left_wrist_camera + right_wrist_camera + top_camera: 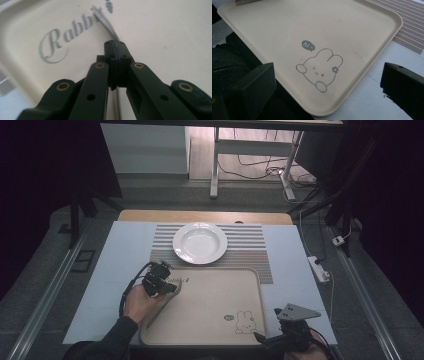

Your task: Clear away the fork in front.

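Over the tray (215,320), at its ten o'clock corner, the left claw (115,51) pinches a thin metal utensil handle (106,21), plain in its own view. At five o'clock the right claw (327,85) gapes wide, holding nothing, above the rabbit print (320,68).

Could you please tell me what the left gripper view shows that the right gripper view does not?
Left gripper view: the left tongs shut on a thin metal utensil, whose ridged end lies across the "Rabbit" lettering beside a small carrot mark.
Right gripper view: the right tongs standing open with nothing between them, the rabbit drawing with its "hi" bubble, and the striped placemat past the tray's corner.
Both: the bare surface of the beige tray.
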The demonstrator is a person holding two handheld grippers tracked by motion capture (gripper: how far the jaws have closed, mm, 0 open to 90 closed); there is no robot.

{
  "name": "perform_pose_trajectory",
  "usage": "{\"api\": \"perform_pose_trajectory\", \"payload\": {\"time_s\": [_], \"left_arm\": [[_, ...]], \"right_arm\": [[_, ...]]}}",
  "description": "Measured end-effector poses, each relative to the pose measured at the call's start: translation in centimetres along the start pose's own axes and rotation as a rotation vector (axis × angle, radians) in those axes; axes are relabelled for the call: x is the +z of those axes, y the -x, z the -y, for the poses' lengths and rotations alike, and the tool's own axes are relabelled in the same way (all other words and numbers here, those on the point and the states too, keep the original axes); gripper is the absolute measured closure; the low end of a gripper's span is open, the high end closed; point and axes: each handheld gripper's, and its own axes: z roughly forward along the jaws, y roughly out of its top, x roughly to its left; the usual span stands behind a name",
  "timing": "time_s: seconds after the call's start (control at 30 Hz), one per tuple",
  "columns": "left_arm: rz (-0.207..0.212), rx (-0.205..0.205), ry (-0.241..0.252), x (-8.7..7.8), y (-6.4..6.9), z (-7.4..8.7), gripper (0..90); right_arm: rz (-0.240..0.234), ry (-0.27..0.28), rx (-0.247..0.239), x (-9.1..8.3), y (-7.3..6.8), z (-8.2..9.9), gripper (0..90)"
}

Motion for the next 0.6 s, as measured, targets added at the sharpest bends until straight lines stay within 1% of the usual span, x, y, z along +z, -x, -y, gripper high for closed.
{"api": "perform_pose_trajectory", "payload": {"time_s": [0.13, 0.27, 0.4, 0.43, 0.57, 0.6], "left_arm": [[0.021, 0.032, 0.002, 0.2, 0.8, -0.2, 89.1], [0.042, 0.065, 0.024, 0.1, 1.6, -0.3, 89.1], [0.083, 0.105, 0.039, 0.2, 2.3, -0.3, 89.0], [0.092, 0.121, 0.035, 0.4, 2.5, -0.3, 89.1], [0.102, 0.162, 0.010, 1.3, 3.6, -0.3, 89.1], [0.100, 0.170, 0.002, 1.5, 3.8, -0.3, 89.0]], "right_arm": [[-0.005, -0.003, 0.000, 0.1, 0.0, 0.0, 0.4], [-0.008, -0.005, 0.002, 0.0, 0.1, 0.0, 0.4], [-0.015, -0.004, 0.005, 0.1, 0.1, 0.0, 0.5], [-0.017, -0.003, 0.006, 0.1, 0.1, 0.0, 0.5], [-0.022, -0.007, 0.003, 0.1, 0.1, 0.0, 0.5], [-0.024, -0.005, 0.004, 0.1, 0.1, 0.0, 0.5]]}}
